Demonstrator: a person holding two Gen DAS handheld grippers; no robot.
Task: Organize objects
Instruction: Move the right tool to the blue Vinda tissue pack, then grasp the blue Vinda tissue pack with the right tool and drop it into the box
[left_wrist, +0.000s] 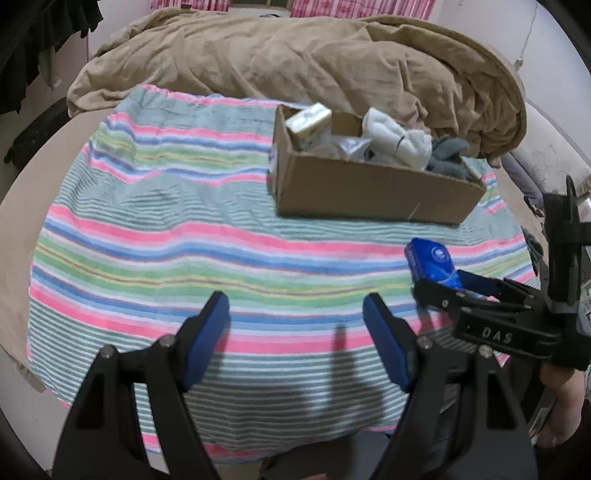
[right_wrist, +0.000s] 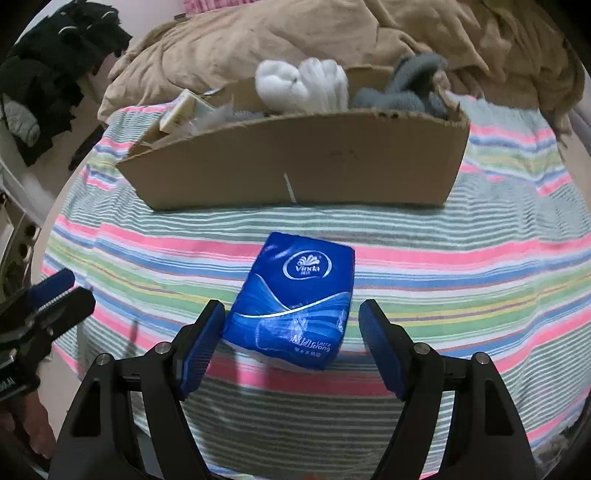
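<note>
Tissue pack between open right gripper

Bed under tan duvet

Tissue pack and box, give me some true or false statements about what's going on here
1. The tissue pack lies on the striped towel. True.
2. The right gripper is shut on the pack. False: its jaws are open around it.
3. The cardboard box is empty. False: it holds white socks and grey socks.
4. The left gripper holds nothing. True.
5. The pack is inside the box. False: it lies in front of it.
</note>
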